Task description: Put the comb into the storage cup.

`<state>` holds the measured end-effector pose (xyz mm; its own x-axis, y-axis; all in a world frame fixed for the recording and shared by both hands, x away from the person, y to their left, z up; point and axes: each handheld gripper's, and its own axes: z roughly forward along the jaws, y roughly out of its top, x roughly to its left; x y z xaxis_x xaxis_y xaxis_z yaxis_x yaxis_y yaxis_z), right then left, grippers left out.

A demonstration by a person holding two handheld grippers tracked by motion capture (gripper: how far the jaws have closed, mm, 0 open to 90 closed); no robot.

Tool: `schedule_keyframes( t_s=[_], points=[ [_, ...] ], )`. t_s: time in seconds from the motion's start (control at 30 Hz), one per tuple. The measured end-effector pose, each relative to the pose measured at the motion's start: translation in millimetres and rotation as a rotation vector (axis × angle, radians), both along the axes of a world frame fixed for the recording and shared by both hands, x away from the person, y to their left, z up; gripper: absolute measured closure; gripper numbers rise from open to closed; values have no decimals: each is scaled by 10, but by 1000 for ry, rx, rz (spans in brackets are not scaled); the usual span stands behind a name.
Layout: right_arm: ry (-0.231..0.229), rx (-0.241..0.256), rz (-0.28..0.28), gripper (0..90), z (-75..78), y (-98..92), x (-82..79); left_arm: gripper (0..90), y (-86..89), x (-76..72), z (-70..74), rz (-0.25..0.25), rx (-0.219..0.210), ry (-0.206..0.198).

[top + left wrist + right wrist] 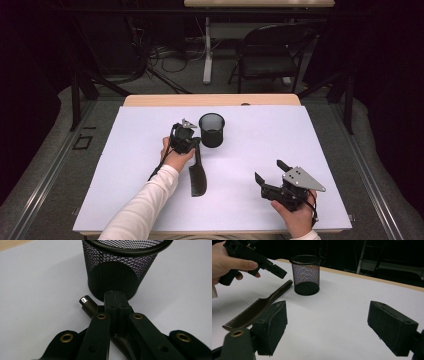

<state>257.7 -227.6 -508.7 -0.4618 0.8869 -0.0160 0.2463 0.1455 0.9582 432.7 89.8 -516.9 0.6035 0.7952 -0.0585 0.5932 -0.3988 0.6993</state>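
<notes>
**Comb flat on the mat, your left jaws shut above its handle**

Comb [197, 175] lies flat on the white mat [120, 165], teeth end toward you, handle end pointing at the mesh cup [212, 130]. Nearest you, your right gripper [270, 176] sits low at the mat's right, well apart from the comb, jaws spread wide and holding nothing; its own view shows both pads with bare mat between them. Farther out, your left gripper [194, 141] hangs just over the comb's handle, beside the cup. In the left gripper view its jaws are pressed together, and the handle tip [85, 302] passes beneath them, not clamped. Beyond, the mesh cup stands upright, near the handle tip.
</notes>
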Motion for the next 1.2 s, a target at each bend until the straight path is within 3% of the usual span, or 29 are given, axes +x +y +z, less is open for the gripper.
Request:
schedule_keyframes(
  t_s=[0.6,1.2],
  points=[
    [4,0,5,158,-1,-6,5,900,-137,108,-230,10,-1,41],
    [4,2,7,159,-2,-1,6,900,-132,122,-273,15,31,39]
  ],
)
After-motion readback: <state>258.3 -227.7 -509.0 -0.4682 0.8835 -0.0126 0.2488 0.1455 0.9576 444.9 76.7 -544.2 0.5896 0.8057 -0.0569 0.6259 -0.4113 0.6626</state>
